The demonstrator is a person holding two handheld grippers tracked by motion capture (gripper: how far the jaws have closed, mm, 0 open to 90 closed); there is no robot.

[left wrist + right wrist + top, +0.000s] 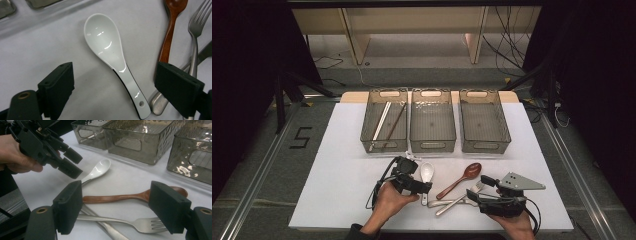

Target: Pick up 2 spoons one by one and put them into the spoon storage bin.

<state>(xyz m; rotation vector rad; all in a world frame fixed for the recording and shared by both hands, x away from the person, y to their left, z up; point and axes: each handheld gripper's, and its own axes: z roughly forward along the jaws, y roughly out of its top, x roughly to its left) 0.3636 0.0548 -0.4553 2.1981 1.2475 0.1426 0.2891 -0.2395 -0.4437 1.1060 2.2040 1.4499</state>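
Spoon position: the white ceramic spoon lies flat on the table, near the middle bin, bowl far, handle near.
Left gripper: released, jaws spread either side of the handle; the nearer tool.
Right gripper: open, over the fork and wooden spoon.
Room: bare table left of the spoon; wooden spoon and fork crowd its right.

Three bins; two chopsticks in one; one white spoon, one wooden spoon, one fork, two grippers.
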